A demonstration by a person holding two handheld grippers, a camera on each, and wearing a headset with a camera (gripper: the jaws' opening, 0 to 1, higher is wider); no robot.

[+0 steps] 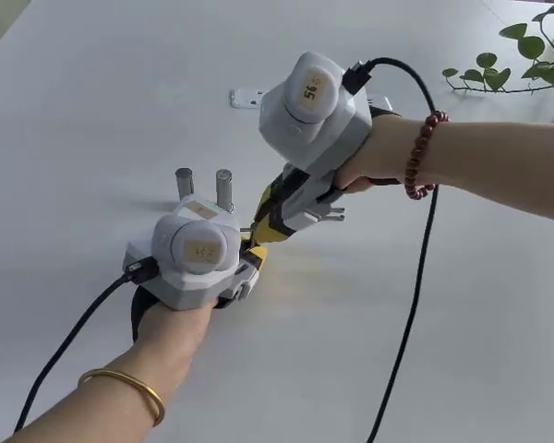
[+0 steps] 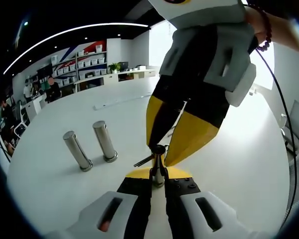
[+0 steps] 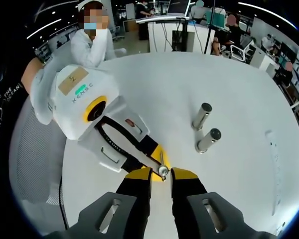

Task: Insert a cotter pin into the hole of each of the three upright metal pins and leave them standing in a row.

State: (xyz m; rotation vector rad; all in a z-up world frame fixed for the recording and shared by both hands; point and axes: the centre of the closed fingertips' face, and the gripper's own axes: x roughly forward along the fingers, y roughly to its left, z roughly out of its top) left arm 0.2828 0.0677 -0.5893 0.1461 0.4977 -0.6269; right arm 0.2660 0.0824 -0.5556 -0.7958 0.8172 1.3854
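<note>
**Third pin held at the jaw tips, two pins standing free**

The left gripper has its fingers drawn narrow around the base of the third pin, which stands upright between the yellow tips just above the white table. The right gripper comes in from above, and its fingers taper to the top of that pin. A thin dark rod, the cotter pin, sticks out sideways near the pin's top. Its other end is hidden behind a yellow finger.

In the right gripper view the tips stand close together, with a small shiny piece between them. I cannot tell whether they pinch it, or how far the rod sits in the hole. In the head view the two gripper bodies cover the spot where the jaws meet.

The first pin and second pin stand upright side by side just behind the left gripper, apart from each other. Their bases are cut off by its housing. A small white object lies farther back, too small to make out.
</note>
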